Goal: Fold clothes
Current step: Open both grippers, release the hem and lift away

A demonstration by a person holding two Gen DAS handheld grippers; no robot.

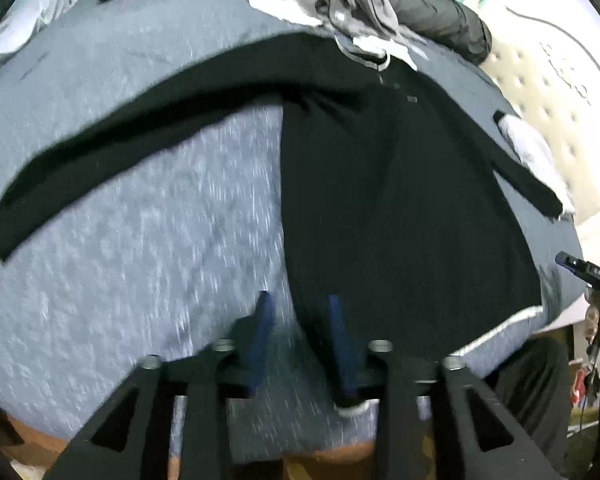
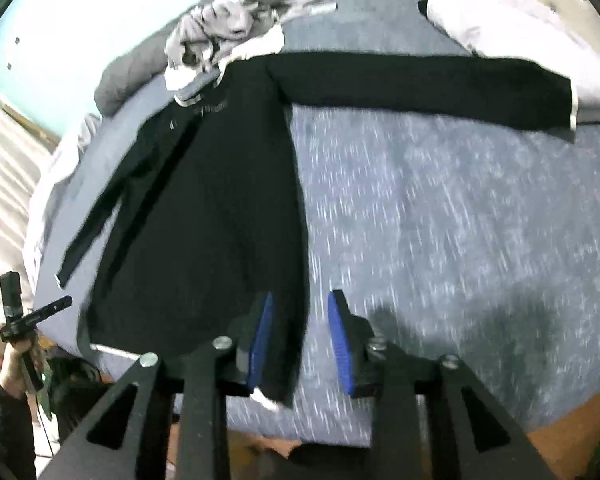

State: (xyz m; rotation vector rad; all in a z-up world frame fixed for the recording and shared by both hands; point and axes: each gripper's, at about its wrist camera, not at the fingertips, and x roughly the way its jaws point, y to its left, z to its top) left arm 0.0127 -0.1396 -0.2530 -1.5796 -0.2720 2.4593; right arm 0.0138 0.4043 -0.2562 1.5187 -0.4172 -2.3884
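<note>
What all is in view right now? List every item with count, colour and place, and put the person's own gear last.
long-sleeved top: one, black with pale trim at cuffs and hem, spread flat on the bed with both sleeves out.
bed cover: one, mottled blue-grey, under the top.
heap of clothes: one pile, grey and white, just beyond the top's collar.
duvet: one, dark grey, bunched along the bed's far edge.
pillow: one, pale, under the end of one sleeve.
headboard: one, cream, tufted, at the bed's end.
left gripper: black with blue fingers, open, over one bottom corner of the top.
right gripper: black with blue fingers, open, over the other bottom corner.
</note>
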